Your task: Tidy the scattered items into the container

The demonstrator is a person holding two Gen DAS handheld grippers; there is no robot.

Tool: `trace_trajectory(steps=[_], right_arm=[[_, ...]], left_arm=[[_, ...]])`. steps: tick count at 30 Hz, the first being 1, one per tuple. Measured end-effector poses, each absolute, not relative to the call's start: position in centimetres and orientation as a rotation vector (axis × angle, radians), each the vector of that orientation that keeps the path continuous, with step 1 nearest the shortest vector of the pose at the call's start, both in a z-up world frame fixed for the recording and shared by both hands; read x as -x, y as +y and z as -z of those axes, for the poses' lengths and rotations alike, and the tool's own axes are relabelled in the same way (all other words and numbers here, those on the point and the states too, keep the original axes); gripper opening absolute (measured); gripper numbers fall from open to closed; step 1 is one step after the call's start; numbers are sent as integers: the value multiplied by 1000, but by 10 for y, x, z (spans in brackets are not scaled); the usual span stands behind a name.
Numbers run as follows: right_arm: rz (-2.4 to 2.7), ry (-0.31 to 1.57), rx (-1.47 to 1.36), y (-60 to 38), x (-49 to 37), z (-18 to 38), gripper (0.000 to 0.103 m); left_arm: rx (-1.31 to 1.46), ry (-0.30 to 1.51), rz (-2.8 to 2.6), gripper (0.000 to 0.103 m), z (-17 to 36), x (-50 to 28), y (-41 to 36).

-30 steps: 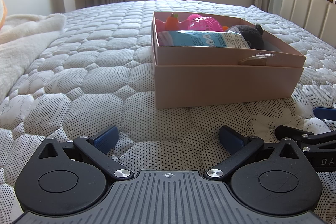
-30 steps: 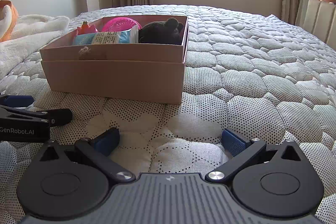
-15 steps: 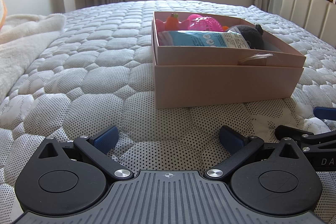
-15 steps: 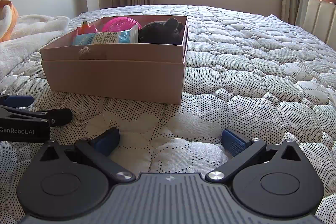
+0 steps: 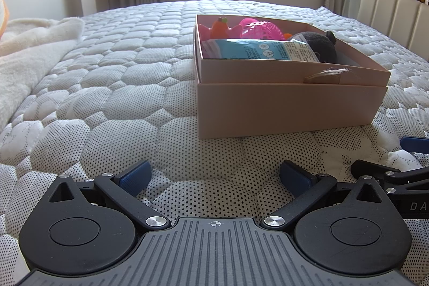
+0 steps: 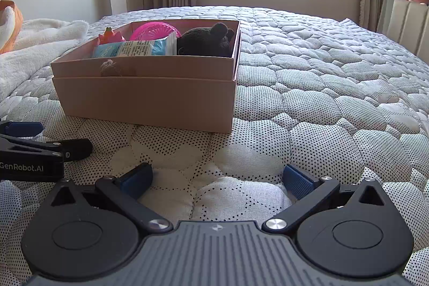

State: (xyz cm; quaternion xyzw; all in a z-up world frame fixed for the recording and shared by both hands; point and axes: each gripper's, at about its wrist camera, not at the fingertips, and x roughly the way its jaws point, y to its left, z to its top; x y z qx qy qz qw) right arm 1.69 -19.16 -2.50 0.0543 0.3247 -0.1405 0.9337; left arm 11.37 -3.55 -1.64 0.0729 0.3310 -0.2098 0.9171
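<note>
1. The left hand-held gripper rests low over the bed, fingers spread apart with nothing between them. The right hand-held gripper sits likewise, jaws wide and empty, just beside its partner.

2. Nothing has changed over the last second: both views match the earlier ones, with the tools parked in the same spots and the box contents undisturbed. This stillness, together with the empty jaws, suggests the tidying is finished or paused.

3. The container, a pale pink cardboard box seated in its upturned lid, stands on the quilt ahead of both tools, near but not touching them.

4. Inside it, seen from the left wrist: a blue-and-white packet lies along the near wall, a dark plush toy sits at the right end, a pink perforated ball lies behind, and a small orange-and-pink toy stands at the far left corner.

5. No loose item shows on the quilt in either view; only a white fleece blanket lies at the left edge. By that judgement, nothing is left to collect within sight.
</note>
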Motion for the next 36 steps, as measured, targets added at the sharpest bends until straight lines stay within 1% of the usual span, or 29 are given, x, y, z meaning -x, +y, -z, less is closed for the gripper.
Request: trace_trajectory(steps=[36], right_arm=[[287, 664, -111, -192, -17, 25, 103]], left_arm=[[-176, 670, 405, 103, 14, -112, -43]])
